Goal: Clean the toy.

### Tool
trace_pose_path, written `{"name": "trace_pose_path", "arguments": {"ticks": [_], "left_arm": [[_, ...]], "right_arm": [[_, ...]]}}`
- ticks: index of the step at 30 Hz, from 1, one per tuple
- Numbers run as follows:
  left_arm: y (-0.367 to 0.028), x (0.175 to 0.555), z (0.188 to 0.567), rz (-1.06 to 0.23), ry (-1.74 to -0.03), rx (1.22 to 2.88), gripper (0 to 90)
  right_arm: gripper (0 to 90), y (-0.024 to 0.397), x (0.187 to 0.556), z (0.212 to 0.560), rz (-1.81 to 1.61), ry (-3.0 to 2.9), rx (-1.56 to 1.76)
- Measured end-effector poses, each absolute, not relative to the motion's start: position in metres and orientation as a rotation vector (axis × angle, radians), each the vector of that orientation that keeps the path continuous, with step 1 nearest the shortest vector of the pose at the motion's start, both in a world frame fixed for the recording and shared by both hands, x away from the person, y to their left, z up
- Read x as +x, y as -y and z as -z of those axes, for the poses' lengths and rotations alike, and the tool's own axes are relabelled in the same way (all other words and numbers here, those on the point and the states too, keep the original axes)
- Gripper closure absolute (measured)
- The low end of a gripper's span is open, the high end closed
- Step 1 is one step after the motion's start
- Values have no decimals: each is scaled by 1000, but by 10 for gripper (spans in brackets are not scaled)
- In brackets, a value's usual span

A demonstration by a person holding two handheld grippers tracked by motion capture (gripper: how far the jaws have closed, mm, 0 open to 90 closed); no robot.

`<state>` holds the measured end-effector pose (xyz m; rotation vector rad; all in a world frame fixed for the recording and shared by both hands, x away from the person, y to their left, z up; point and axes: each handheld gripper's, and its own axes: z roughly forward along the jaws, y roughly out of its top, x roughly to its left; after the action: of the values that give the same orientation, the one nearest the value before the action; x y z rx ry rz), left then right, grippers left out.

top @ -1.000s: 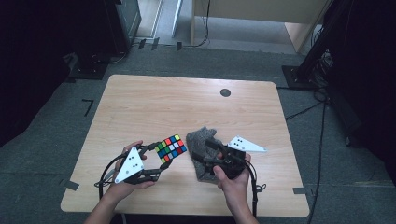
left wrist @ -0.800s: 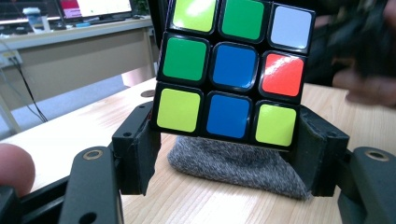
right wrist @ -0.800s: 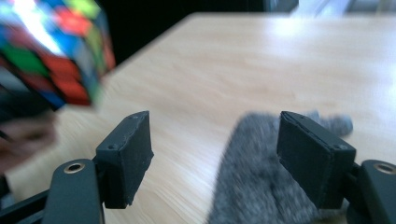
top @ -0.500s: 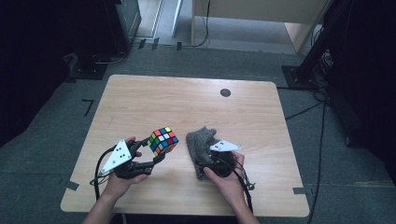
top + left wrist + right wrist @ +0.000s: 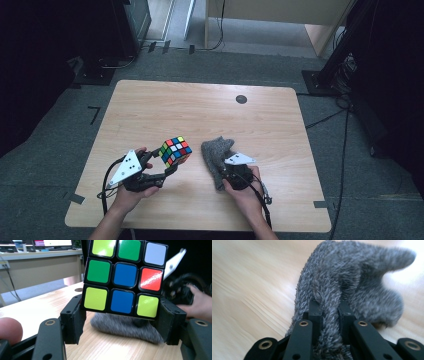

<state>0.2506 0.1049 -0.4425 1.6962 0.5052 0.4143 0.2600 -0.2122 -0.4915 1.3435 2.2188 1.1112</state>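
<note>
A scrambled colour cube (image 5: pixel 175 151) is held clear of the wooden table (image 5: pixel 200 110) by my left gripper (image 5: pixel 168 163), jaws shut on its lower sides. In the left gripper view the cube (image 5: pixel 125 277) shows green, blue, yellow, red and white squares above my left gripper (image 5: pixel 121 316). A grey fluffy cloth (image 5: pixel 216 149) lies just right of the cube. My right gripper (image 5: pixel 228 172) is at the cloth's near end. Its jaws have just been closing, and in the right gripper view my right gripper (image 5: pixel 329 312) pinches a fold of the cloth (image 5: pixel 352 277).
A small dark round disc (image 5: pixel 241 99) is set in the table near its far edge. Cables (image 5: pixel 340 115) and dark stands lie on the floor to the right and behind. The table's near edge is close under both hands.
The left gripper has turned and shifted a little left with the cube. The right gripper has sunk onto the cloth's near end and shut on it.
</note>
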Motion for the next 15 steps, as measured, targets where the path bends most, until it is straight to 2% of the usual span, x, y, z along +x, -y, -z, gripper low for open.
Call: {"name": "trace_pose_path", "arguments": {"ticks": [5, 9, 15], "left_arm": [[-96, 249, 448, -434, -475, 1756, 334], [-87, 245, 451, -438, -430, 1802, 334], [-74, 235, 451, -451, -346, 1844, 335]], "right_arm": [[792, 224, 240, 446, -1532, -2021, 1256], [788, 219, 220, 411, -1721, -1965, 1077], [778, 200, 207, 400, -1812, -2022, 979]]}}
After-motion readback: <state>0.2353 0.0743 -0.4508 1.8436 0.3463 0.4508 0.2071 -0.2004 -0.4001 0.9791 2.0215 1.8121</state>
